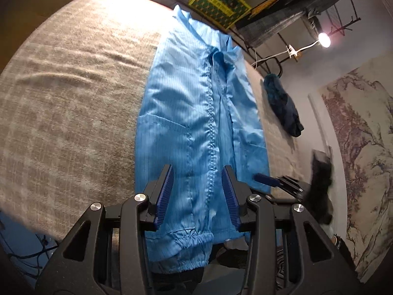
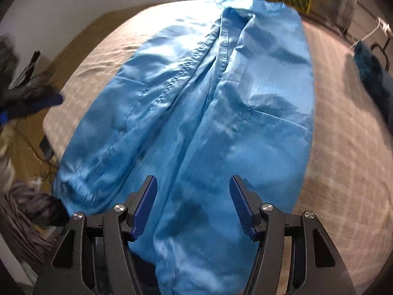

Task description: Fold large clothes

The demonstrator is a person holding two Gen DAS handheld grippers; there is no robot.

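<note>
Left gripper (image 1: 197, 194) and right gripper (image 2: 194, 205) both wide open, holding nothing, over the near hem of the blue zip garment (image 1: 196, 113) lying lengthwise on the bed (image 1: 73, 86); pre-grasp step, next: pinch the near edge for the fold.

My left gripper (image 1: 197, 184) points forward and slightly down, its blue-padded fingers (image 1: 165, 194) spread apart with nothing clamped between them. My right gripper (image 2: 193, 196) is posed the same way, jaws wide. From the left wrist view, its tip (image 1: 264, 180) shows just to the right.
</note>
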